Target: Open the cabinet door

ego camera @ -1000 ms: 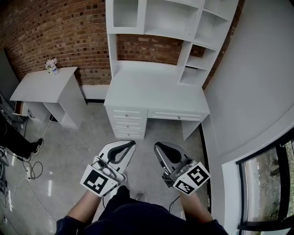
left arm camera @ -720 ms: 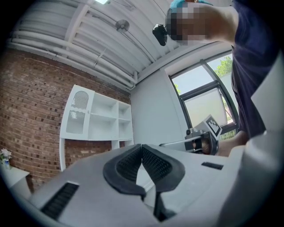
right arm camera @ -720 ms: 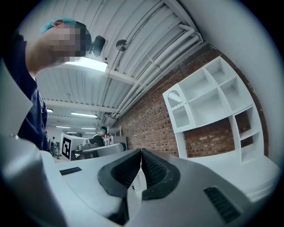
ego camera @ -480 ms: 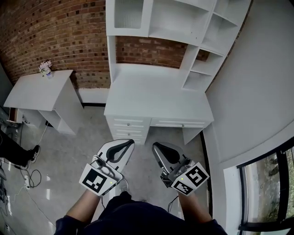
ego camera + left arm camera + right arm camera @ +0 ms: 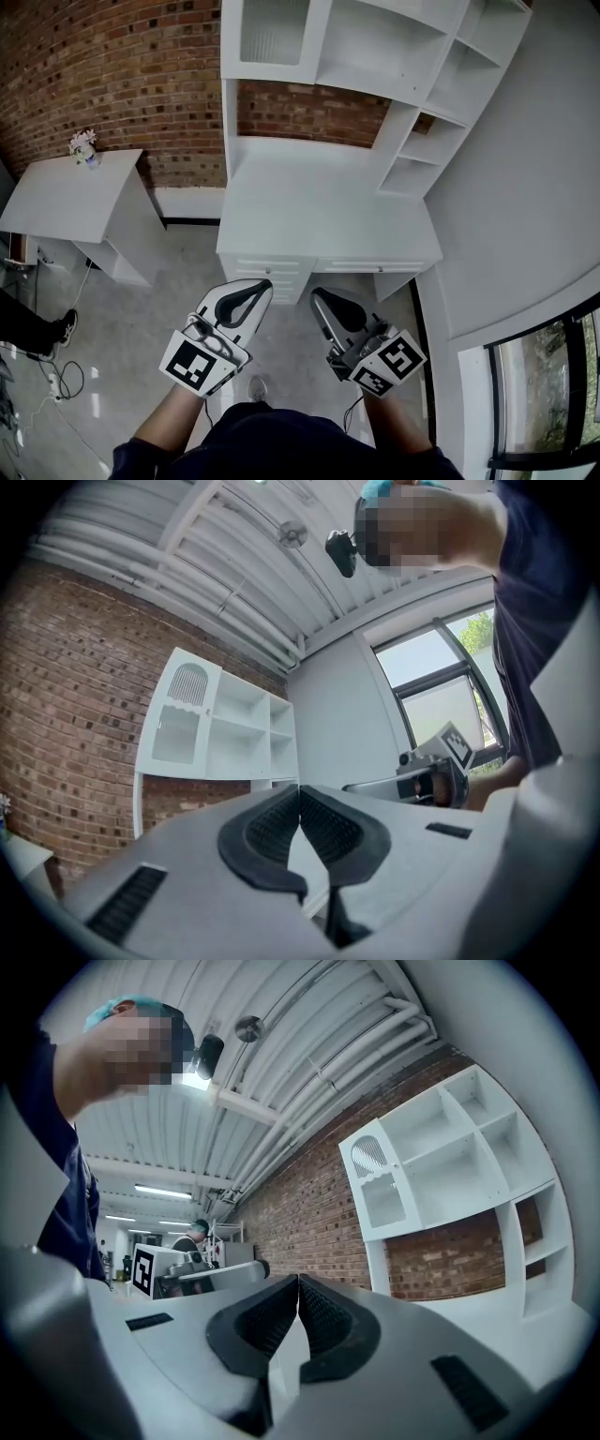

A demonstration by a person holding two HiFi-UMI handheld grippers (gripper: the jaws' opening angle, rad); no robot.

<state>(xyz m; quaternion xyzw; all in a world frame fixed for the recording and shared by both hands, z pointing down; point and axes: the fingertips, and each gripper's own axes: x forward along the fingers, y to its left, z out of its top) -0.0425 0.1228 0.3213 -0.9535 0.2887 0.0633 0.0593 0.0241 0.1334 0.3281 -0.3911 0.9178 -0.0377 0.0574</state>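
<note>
The cabinet door [image 5: 272, 37], white with a frosted pane, sits shut at the upper left of the white hutch [image 5: 394, 56] above the desk [image 5: 319, 206]. It also shows as the cabinet door [image 5: 178, 714] in the left gripper view and the cabinet door [image 5: 380, 1185] in the right gripper view. My left gripper [image 5: 265, 282] is shut and holds nothing, short of the desk's front edge. Beside it my right gripper [image 5: 316, 295] is shut too, with nothing held. In their own views the left gripper [image 5: 299, 789] and the right gripper [image 5: 298, 1281] both have their pads together, far from the door.
Drawers [image 5: 267, 267] run under the desk front. A white side table [image 5: 66, 202] with a small flower pot [image 5: 82, 145] stands at the left against the brick wall. A person's shoe [image 5: 66, 328] and cables [image 5: 56, 384] lie on the floor at left. A grey wall and window [image 5: 544, 375] close off the right.
The desk and hutch have come nearer and slid lower in the head view. Both grippers have travelled forward together toward the desk, staying shut.
</note>
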